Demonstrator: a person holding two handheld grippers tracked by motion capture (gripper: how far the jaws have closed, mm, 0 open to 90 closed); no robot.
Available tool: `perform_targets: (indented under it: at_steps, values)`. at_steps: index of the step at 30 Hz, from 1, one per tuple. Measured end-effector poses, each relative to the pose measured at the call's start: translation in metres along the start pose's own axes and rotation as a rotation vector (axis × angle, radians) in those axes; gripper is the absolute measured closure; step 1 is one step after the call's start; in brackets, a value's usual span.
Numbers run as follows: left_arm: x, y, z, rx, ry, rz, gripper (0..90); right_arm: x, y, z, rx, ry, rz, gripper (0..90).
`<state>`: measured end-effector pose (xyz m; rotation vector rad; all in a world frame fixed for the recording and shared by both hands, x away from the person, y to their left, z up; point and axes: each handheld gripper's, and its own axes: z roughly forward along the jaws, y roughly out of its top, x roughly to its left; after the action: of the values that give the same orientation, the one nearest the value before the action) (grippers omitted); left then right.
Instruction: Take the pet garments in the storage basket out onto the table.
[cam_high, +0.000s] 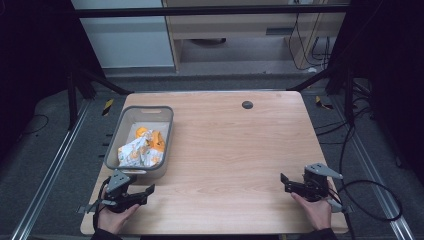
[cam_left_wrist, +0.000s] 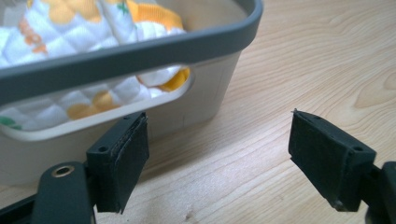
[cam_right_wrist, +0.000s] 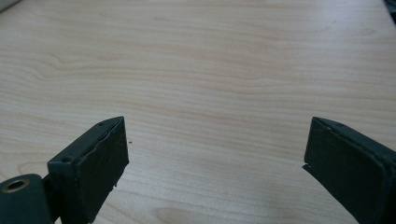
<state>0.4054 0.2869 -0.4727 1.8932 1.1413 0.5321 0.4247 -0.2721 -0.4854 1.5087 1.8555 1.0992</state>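
A quilted cloth (cam_high: 142, 148), soft, light and crumpled, lies in the grey basket (cam_high: 113, 136) at ten o'clock on the tabletop (cam_high: 230, 150). A raised fold is best pinched. Left gripper (cam_high: 148, 190) and right gripper (cam_high: 283, 180) are spread, empty.

One fixed overhead camera and two gripper-mounted cameras are trained on a wooden table (cam_high: 225, 145).

The table is seen whole in the high view, from above its near edge, looking forward and down towards the far edge and the floor beyond. The left gripper (cam_left_wrist: 217, 156) camera is carried low near the near-left corner and is aimed along its jaws, very close to the near end wall of a grey bin (cam_left_wrist: 140, 51); the same bin (cam_high: 165, 135) is shared with the high view along the left edge. The right gripper (cam_right_wrist: 217, 163) camera is held low over bare wood by the near-right corner, facing across the tabletop.
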Motion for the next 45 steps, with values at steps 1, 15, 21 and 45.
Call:
perform_targets:
  at_steps: [1, 15, 21, 45]
  values:
    - [-0.001, 0.000, -0.001, -0.001, 0.003, 0.000, 20.1, 0.001, 0.001, -0.001, -0.010, -0.005, 0.002, 6.4]
    - [0.002, 0.007, -0.016, -0.067, 0.049, -0.052, 22.3, 0.015, -0.001, 0.003, -0.007, -0.008, -0.076, 7.5]
    - [0.003, 0.009, -0.021, -0.096, 0.044, -0.061, 23.4, 0.020, -0.001, 0.005, 0.002, -0.007, -0.096, 7.5]
    - [0.005, 0.039, -0.033, -0.155, 0.058, -0.064, 22.7, 0.023, -0.002, 0.008, 0.019, -0.015, -0.114, 8.5]
